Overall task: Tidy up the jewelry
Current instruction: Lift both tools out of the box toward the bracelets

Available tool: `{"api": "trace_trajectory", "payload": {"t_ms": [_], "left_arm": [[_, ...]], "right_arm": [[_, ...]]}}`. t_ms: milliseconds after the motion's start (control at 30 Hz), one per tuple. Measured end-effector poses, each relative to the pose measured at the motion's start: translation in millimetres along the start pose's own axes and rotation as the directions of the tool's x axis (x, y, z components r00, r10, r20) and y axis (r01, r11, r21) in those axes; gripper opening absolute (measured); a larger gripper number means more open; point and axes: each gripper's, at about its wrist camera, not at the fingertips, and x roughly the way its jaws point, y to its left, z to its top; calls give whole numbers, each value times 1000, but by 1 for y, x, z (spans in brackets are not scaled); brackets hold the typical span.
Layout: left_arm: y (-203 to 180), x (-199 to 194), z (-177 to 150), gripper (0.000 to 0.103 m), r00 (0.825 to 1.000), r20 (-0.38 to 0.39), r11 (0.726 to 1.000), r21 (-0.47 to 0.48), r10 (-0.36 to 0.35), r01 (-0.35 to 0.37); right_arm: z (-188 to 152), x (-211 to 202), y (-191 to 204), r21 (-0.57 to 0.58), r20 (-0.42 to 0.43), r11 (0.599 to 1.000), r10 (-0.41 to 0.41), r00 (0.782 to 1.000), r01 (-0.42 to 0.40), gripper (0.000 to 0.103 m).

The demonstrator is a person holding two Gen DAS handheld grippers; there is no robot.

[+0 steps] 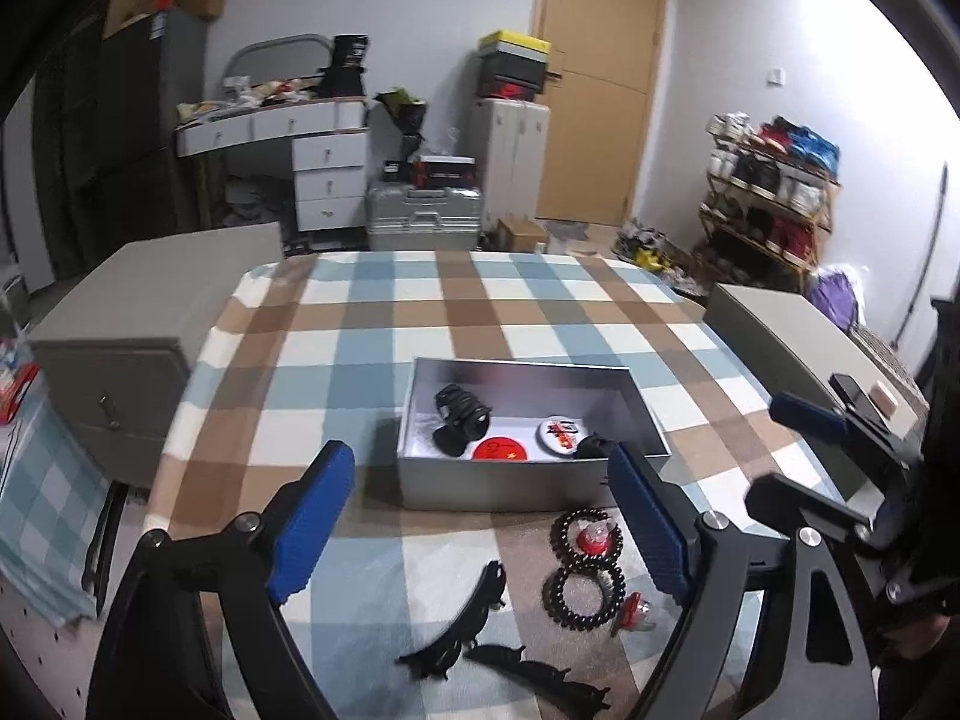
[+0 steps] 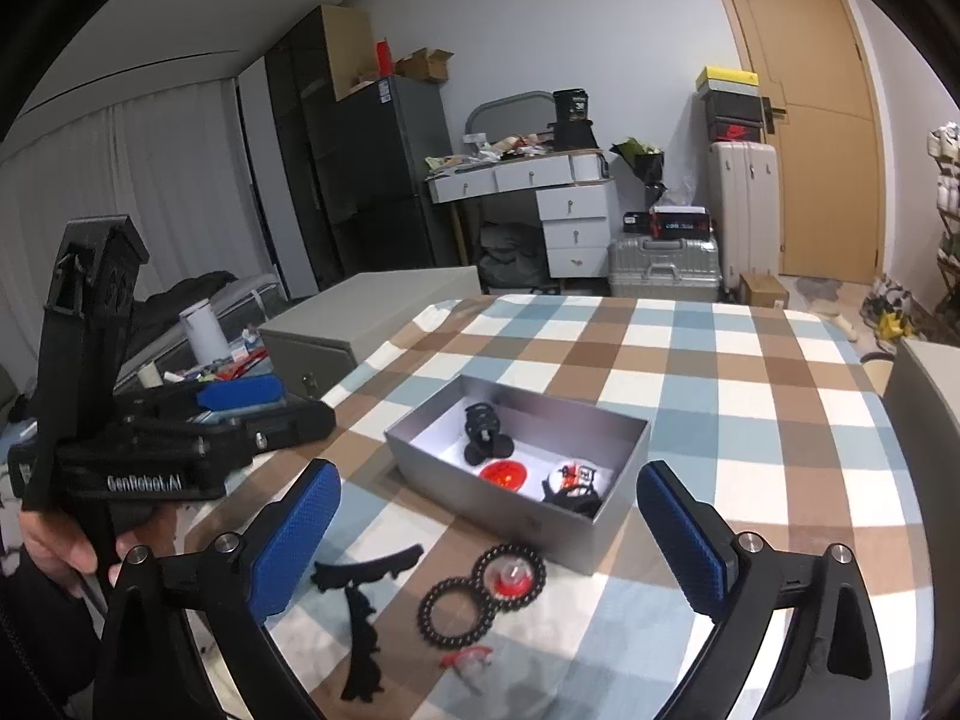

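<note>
A grey open box (image 1: 510,483) (image 2: 480,483) sits mid-table, holding a black hair clip (image 1: 461,414) (image 2: 485,429), a red badge (image 1: 499,451) (image 2: 505,473), a white badge (image 1: 559,433) and another black piece (image 2: 570,495). In front of it lie a black bead bracelet in a figure-eight (image 1: 583,570) (image 2: 480,588), red-and-clear ornaments (image 1: 597,537) (image 2: 467,657) and two black clip halves (image 1: 462,630) (image 2: 360,618). My left gripper (image 1: 480,525) is open and empty above these. My right gripper (image 2: 486,546) is open and empty too; it also shows at the right of the left wrist view (image 1: 840,420).
The table wears a blue, brown and white checked cloth (image 1: 480,312) (image 2: 750,390). Grey cabinets (image 1: 138,330) (image 1: 798,336) flank the table. Desk, suitcases, shoe rack and door stand behind.
</note>
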Motion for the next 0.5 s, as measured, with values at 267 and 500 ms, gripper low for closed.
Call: {"api": "trace_trajectory", "payload": {"t_ms": [267,500], "left_arm": [[0,-2,-25,100,988,48,989,4,145,-146],[3,0,-46,102,986,2,986,-21,166,-166]], "right_arm": [[-29,6,3,-26,-59,1000,-9,998,7,103],[-59,22,2,-14,-149,1000,14,989,-16,103]]}}
